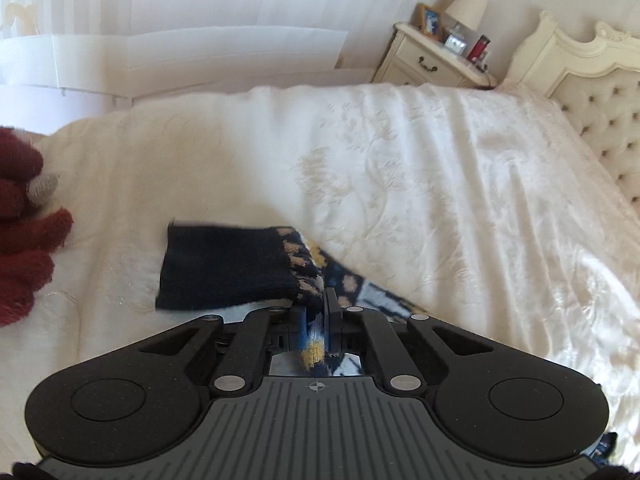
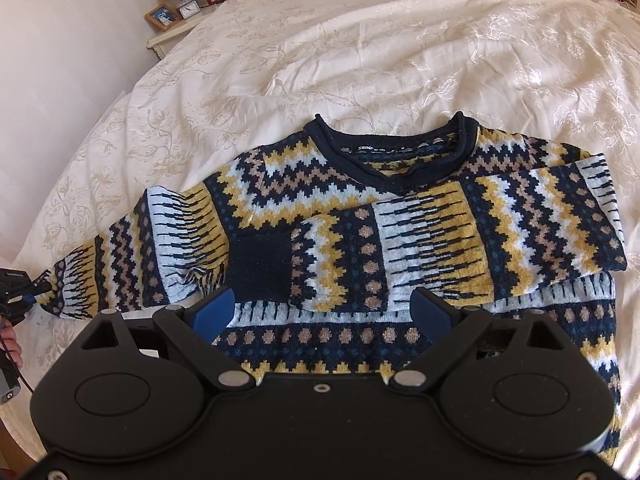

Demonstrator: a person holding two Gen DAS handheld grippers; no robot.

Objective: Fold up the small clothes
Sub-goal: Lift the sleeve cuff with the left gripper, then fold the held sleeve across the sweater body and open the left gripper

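Surface: cream embroidered bedspread (image 2: 360,40), soft; your folds may drag.
Left gripper (image 1: 323,304): pinching patterned navy-yellow knitted sweater's (image 2: 400,220) sleeve cuff (image 1: 224,268); thin bite, probably slips.
Right gripper (image 2: 322,312): spread, empty.

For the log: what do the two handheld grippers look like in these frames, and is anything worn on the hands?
Both are matte black, with linkage arms, silver pivot pins and round side discs. The left gripper has a ribbed grey centre plate with a small crosshair mark. The right gripper has blue fingers. A hand shows at the right view's edge, apparently bare, beside a dark cable.
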